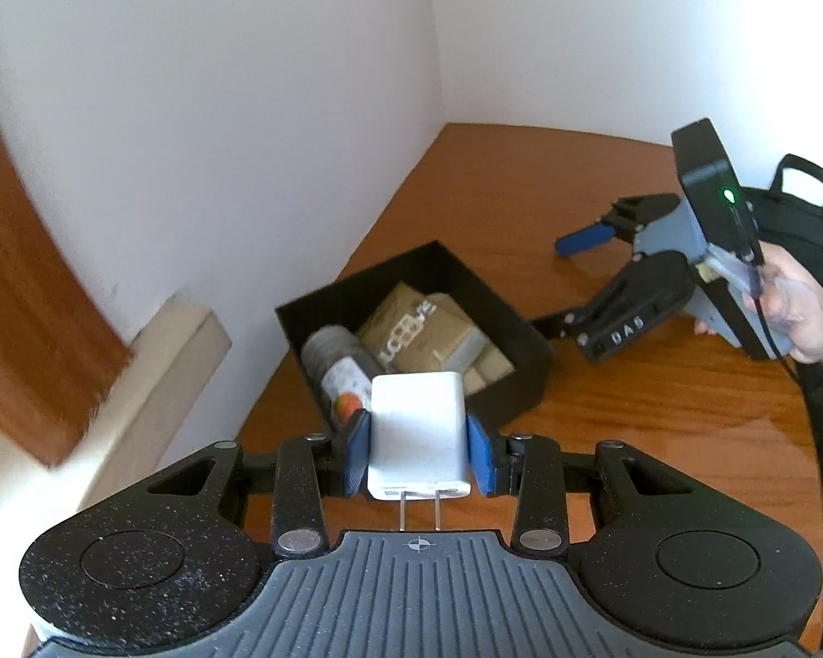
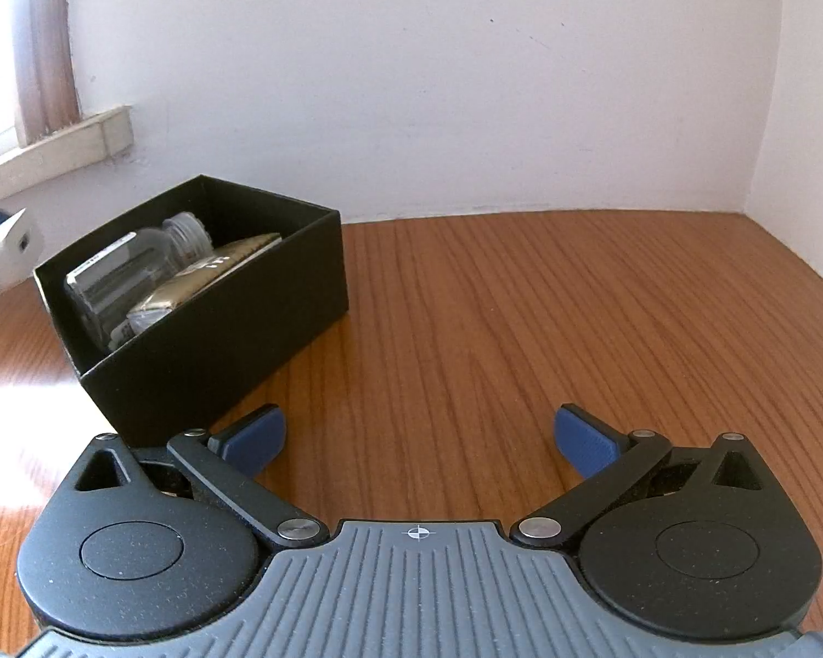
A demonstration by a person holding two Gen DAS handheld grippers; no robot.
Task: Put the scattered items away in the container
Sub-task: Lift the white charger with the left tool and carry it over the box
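Note:
My left gripper (image 1: 418, 452) is shut on a white plug-in charger (image 1: 418, 433), prongs toward the camera, held above the table just in front of the open black box (image 1: 526, 332). The box holds a clear bottle (image 1: 337, 364) and tan cardboard packets (image 1: 420, 329). In the right wrist view the same black box (image 2: 219, 351) sits at the left, with the bottle (image 2: 131, 274) and a packet (image 2: 214, 268) inside. My right gripper (image 2: 420, 441) is open and empty over bare wood to the right of the box. The charger (image 2: 5, 260) shows at the left edge.
The wooden table (image 1: 631, 417) meets white walls in a corner. A beige ledge (image 1: 153, 378) juts out at the left wall. A black bag (image 1: 806, 230) lies at the table's right, behind the hand that holds the right gripper (image 1: 603, 268).

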